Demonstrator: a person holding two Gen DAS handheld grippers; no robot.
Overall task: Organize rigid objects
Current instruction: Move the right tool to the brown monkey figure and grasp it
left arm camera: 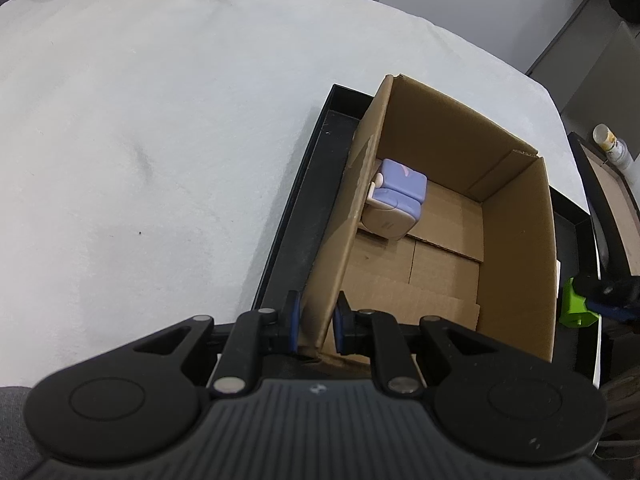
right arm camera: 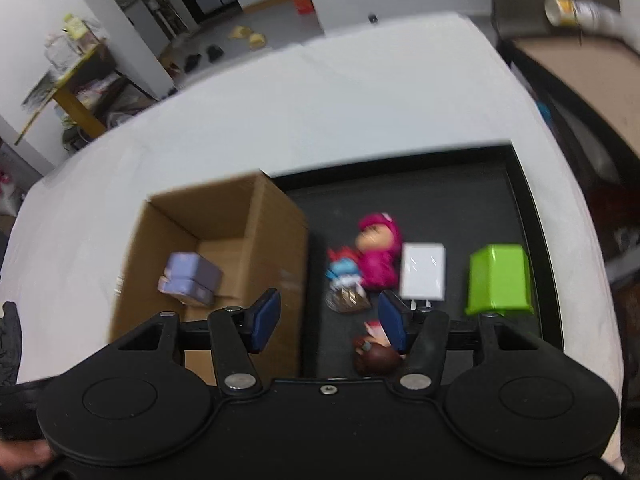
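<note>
An open cardboard box [left arm camera: 516,240] stands on the left part of a black tray [left arm camera: 292,216]. In it lies a purple and white cube-like object [left arm camera: 396,200], against the left wall. My left gripper [left arm camera: 317,322] is shut on the box's near left wall, one blue pad on each side of the cardboard. In the right wrist view my right gripper [right arm camera: 330,320] hangs open and holds nothing, above the tray [right arm camera: 440,200] just right of the box [right arm camera: 276,240]. Ahead of it lie a pink figure [right arm camera: 378,252], a small blue and red figure [right arm camera: 344,270], a white charger [right arm camera: 424,276] and a green block [right arm camera: 500,280].
A brown-haired figure [right arm camera: 376,354] lies close under the right fingertip. The tray rests on a white cloth-covered table [left arm camera: 160,120]. A brown surface with a jar [right arm camera: 560,8] stands past the table's right edge. Shelves and floor clutter lie beyond the far edge.
</note>
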